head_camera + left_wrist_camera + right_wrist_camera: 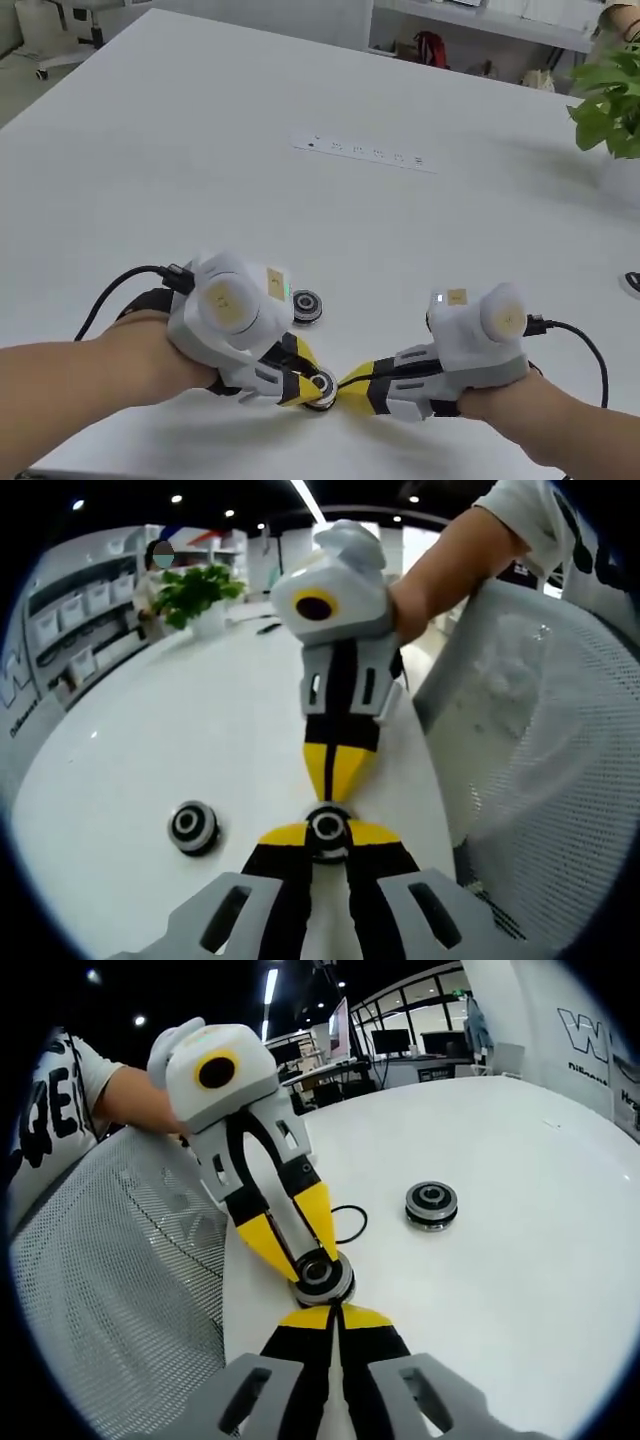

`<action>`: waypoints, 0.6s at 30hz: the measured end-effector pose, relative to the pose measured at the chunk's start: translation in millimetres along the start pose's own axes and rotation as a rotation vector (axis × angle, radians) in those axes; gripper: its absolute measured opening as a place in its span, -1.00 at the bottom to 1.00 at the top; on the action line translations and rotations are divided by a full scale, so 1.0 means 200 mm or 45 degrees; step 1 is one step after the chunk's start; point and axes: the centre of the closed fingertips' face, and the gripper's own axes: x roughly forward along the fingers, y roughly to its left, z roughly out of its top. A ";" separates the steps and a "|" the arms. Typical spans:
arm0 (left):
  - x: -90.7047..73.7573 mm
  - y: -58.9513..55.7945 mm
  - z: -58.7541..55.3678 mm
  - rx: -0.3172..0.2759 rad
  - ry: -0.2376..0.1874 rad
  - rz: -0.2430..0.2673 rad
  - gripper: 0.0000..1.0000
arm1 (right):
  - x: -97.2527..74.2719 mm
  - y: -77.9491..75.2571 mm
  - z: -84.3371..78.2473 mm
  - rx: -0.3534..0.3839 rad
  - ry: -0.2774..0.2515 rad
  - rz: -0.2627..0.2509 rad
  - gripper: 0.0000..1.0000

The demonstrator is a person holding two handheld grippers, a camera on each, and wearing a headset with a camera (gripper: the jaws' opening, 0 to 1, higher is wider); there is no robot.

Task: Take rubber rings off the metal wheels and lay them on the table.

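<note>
White table (200,150) has a power strip (365,153) further back, a plant (610,100) far right, plus a second wheel (306,305) and a loose rubber ring (350,1224) close by. Both grippers lie low, nose to nose: left gripper (328,838) clamps a metal wheel (322,1275), right gripper (338,1312) is squeezed together against its rim

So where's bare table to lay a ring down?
Bare table between the power strip and the spare wheel, also far left. Crowded at the near edge, where left gripper and right gripper meet on the held wheel.
</note>
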 end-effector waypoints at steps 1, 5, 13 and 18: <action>0.00 0.00 0.00 0.000 0.001 0.002 -0.76 | 0.00 0.00 0.00 0.019 -0.007 -0.001 -1.00; 0.00 0.00 0.00 0.005 0.009 0.009 -0.76 | 0.00 -0.01 0.00 0.062 -0.016 -0.003 -1.00; 0.00 0.01 0.00 0.001 0.005 0.012 -0.76 | 0.00 -0.01 0.00 0.168 -0.060 0.008 -1.00; 0.00 0.01 0.00 -0.002 0.003 0.014 -0.76 | -0.01 -0.02 0.00 0.255 -0.092 0.021 -1.00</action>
